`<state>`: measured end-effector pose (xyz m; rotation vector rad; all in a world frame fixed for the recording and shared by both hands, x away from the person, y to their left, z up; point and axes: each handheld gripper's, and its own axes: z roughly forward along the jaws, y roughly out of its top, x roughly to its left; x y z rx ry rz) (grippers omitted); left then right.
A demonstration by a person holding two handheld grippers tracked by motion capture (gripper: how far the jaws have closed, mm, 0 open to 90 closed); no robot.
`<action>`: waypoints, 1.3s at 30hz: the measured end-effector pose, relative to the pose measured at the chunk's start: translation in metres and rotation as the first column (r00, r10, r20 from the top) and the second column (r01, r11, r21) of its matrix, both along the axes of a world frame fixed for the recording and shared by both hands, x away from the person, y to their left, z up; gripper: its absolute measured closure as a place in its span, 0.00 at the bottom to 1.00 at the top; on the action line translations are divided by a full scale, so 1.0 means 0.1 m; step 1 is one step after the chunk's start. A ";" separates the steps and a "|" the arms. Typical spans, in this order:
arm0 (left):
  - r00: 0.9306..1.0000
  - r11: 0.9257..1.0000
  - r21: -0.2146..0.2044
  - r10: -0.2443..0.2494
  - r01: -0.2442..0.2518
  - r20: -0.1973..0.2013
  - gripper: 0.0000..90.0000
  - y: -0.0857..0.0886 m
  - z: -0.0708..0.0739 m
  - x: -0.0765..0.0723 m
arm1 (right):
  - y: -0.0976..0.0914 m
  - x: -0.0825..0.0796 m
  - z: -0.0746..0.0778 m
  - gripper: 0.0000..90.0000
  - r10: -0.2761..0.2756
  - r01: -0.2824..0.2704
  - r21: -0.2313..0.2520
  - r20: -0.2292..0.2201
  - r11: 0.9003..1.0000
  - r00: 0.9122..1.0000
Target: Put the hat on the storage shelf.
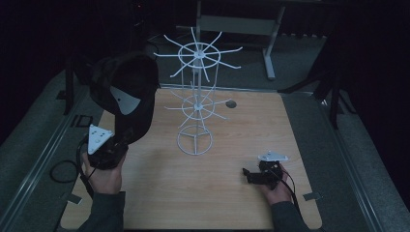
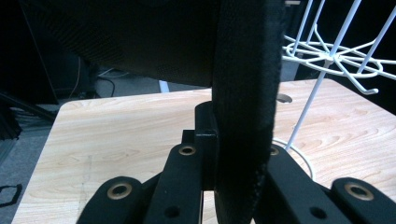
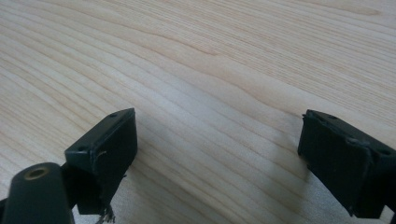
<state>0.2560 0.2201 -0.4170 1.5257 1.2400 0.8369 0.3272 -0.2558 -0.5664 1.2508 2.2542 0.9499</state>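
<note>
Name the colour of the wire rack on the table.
White; the rack shows best in the high view.

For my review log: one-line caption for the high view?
Left gripper lifts a black cap beside a white wire rack; right gripper rests open.

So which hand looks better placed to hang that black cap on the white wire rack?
Left, probably. The left gripper is shut on the black fabric cap, held up beside the white wire hook rack. The right gripper is open, low over the wooden table.
</note>
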 end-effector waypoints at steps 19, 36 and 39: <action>0.999 1.000 0.002 -0.016 0.015 0.045 0.96 -0.02 0.04 -0.06 | 0.00 0.00 0.00 0.13 -0.001 0.001 0.000 0.000 1.000 1.000; 0.996 0.999 0.029 -0.020 0.017 0.085 0.96 -0.07 0.12 -0.12 | 0.00 0.00 0.00 0.13 -0.001 0.001 0.000 -0.001 1.000 1.000; 0.995 0.999 0.035 -0.023 0.020 0.095 0.96 -0.09 0.13 -0.14 | 0.00 0.00 0.00 0.13 0.000 0.000 0.000 -0.001 1.000 1.000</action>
